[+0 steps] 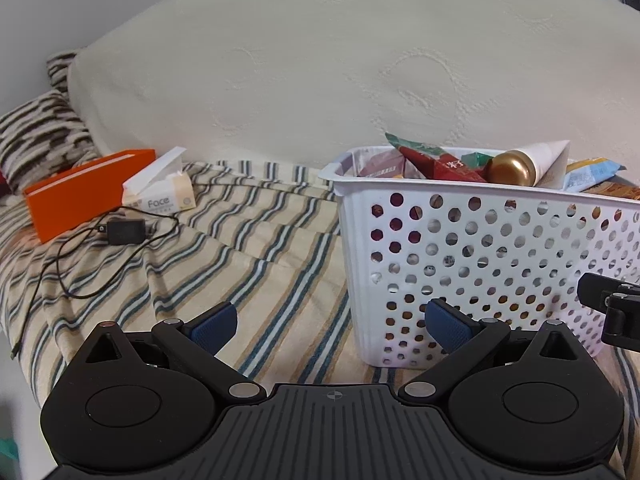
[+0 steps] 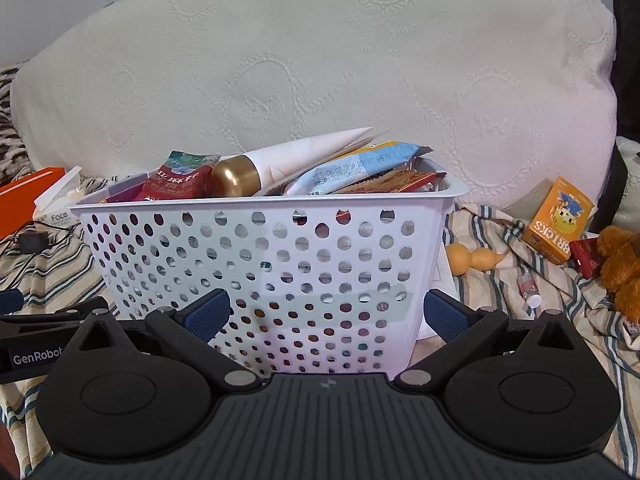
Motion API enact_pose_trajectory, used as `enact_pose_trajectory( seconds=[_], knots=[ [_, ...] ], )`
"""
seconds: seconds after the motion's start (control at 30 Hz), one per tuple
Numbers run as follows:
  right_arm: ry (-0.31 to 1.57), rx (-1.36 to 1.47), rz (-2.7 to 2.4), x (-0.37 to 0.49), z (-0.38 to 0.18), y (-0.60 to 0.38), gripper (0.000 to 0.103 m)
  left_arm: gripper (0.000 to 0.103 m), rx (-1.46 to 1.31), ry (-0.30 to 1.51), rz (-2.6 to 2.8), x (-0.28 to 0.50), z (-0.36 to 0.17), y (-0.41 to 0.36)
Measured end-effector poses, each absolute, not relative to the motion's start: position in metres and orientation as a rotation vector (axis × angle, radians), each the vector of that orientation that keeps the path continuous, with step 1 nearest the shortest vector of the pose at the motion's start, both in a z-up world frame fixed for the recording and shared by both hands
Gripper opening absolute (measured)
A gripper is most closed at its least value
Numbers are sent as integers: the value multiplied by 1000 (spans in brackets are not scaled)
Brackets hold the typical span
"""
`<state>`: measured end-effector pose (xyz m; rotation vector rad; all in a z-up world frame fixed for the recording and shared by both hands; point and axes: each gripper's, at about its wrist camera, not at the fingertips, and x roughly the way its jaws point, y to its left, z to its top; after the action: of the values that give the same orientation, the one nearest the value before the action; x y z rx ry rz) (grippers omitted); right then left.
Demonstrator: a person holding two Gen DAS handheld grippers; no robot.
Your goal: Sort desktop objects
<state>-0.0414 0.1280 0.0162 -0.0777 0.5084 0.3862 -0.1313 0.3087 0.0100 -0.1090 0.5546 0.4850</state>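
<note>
A white perforated basket (image 2: 256, 256) stands on the striped sheet, filled with snack packets and a cream tube with a gold cap (image 2: 236, 178). It also shows in the left wrist view (image 1: 480, 248). My right gripper (image 2: 326, 316) is open and empty, right in front of the basket's near wall. My left gripper (image 1: 330, 326) is open and empty, at the basket's left corner. Loose to the right lie an orange BRICKS box (image 2: 558, 220), a yellow gourd toy (image 2: 472, 260), a small vial (image 2: 528, 286), a red packet (image 2: 586, 258) and a brown plush toy (image 2: 622, 264).
To the left lie an orange box (image 1: 80, 194), a Face tissue pack (image 1: 160, 192) and a black charger with cable (image 1: 124, 232). A large cream pillow (image 1: 320, 80) stands behind everything. A striped cushion (image 1: 36, 136) is at far left. The right gripper's body (image 1: 612, 308) shows at the left view's edge.
</note>
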Motion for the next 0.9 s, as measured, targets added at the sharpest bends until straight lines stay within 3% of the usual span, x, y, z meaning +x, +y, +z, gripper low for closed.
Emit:
enact_pose_trajectory(
  seconds=[0.9],
  knots=[
    [523, -73, 388, -40, 12, 128, 103, 103, -80, 584, 430, -123, 4, 308]
  ],
)
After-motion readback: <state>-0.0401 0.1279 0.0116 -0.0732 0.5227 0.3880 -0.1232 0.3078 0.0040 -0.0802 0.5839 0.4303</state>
